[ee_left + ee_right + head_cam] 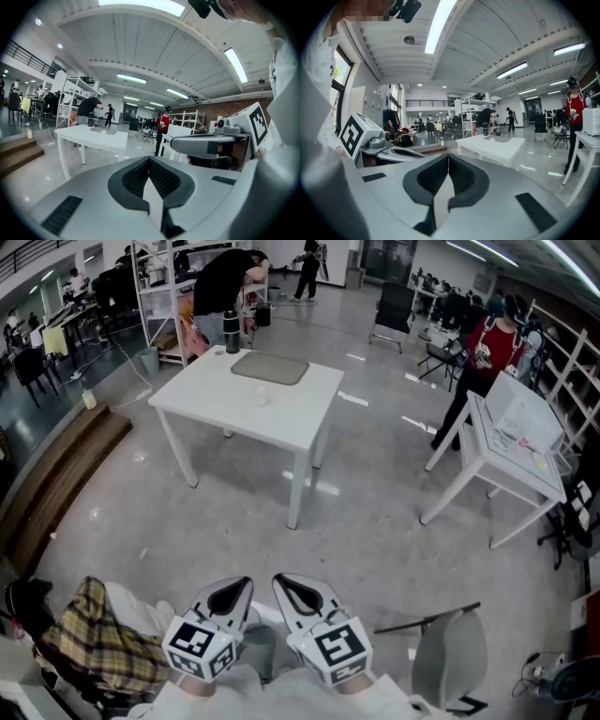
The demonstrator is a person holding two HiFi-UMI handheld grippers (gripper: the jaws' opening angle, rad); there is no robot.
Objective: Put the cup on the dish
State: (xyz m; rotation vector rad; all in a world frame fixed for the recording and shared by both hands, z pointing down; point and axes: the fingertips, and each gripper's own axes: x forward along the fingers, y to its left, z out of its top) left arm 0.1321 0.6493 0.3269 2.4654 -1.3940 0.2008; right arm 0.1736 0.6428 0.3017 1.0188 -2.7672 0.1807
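A white table (281,413) stands some way ahead across the grey floor. On it lies a flat grey dish-like mat (270,367), and a small pale cup (262,396) stands just in front of it. Both grippers are held low and close to my body, far from the table. My left gripper (242,585) and my right gripper (284,582) sit side by side, both shut and empty. The left gripper view shows shut jaws (149,160) with the table (89,136) far off. The right gripper view shows the same, with shut jaws (448,157) and the table (492,145).
A dark bottle (232,334) stands at the table's far left corner, where a person in black (225,282) bends by a shelf rack. Also here: a second white table (511,442), a person in red (483,357), a grey chair (450,652), plaid cloth (94,629) and wooden steps (56,474).
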